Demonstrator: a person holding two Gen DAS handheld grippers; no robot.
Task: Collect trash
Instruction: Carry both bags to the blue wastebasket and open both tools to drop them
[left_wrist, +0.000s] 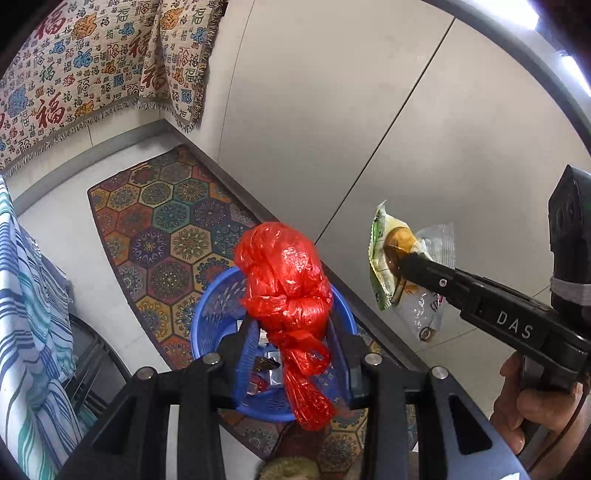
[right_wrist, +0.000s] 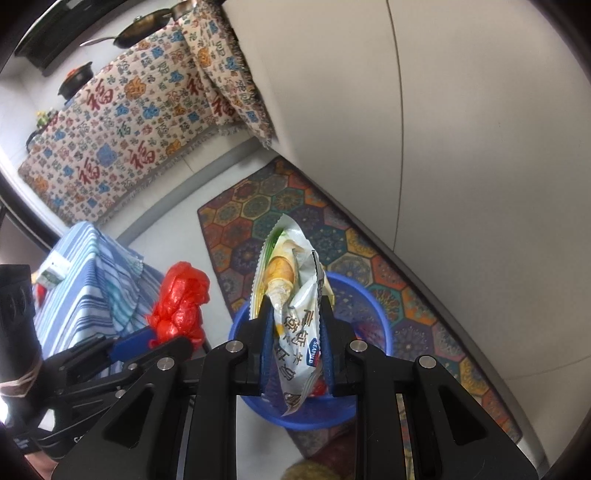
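Above the blue basket (left_wrist: 218, 314), my left gripper (left_wrist: 291, 332) clamps a red plastic bag (left_wrist: 286, 280), right gripper (right_wrist: 295, 328) a snack wrapper (right_wrist: 291, 295); releasing both seems next.

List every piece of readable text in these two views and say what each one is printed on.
"DAS": white letters on the black body of the right gripper.
"SEAPOLLO", uncertain: small blue badge on the snack wrapper. Its large dark Chinese characters run sideways and are too distorted to read.
"福": repeated red, blue and green character on the patterned cloth.
Red plastic bag, blue basket and left gripper: no text seen.
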